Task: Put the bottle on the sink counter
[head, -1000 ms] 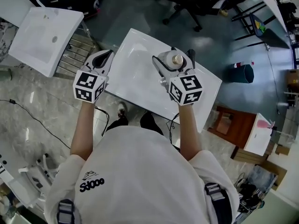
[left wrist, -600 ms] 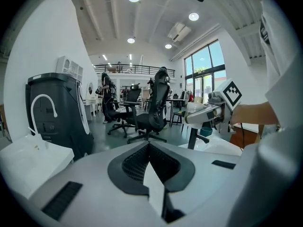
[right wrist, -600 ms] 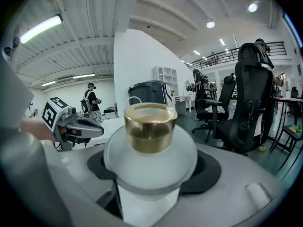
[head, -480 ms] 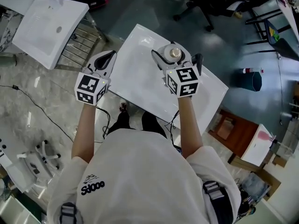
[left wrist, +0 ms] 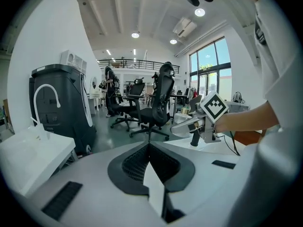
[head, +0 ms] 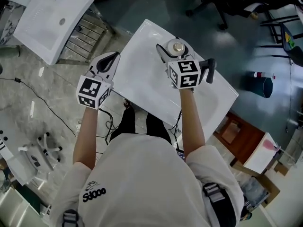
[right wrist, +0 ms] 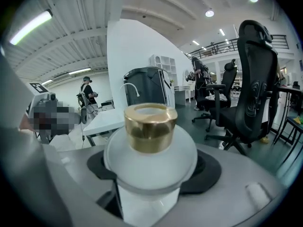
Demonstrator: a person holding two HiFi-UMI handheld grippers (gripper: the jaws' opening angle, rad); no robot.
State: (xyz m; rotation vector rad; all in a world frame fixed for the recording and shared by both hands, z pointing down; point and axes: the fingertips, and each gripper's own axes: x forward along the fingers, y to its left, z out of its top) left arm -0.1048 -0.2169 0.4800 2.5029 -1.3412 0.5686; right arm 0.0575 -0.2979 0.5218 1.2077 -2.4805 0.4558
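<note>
A white bottle with a gold cap stands upright between the jaws of my right gripper, which is shut on its round body. It hangs over the far part of the white sink counter. My left gripper is shut with nothing in it, at the counter's left edge. In the left gripper view its black pads meet at a point, and the right gripper shows beyond them to the right.
A second white basin rests on a metal rack at the upper left. Office chairs stand on the floor beyond the counter. A blue bin and a wooden box are to the right. Cables trail on the floor.
The right gripper has turned a little with the bottle in it, so its handle now sticks out to the right. The left gripper holds its place by the counter's edge.
</note>
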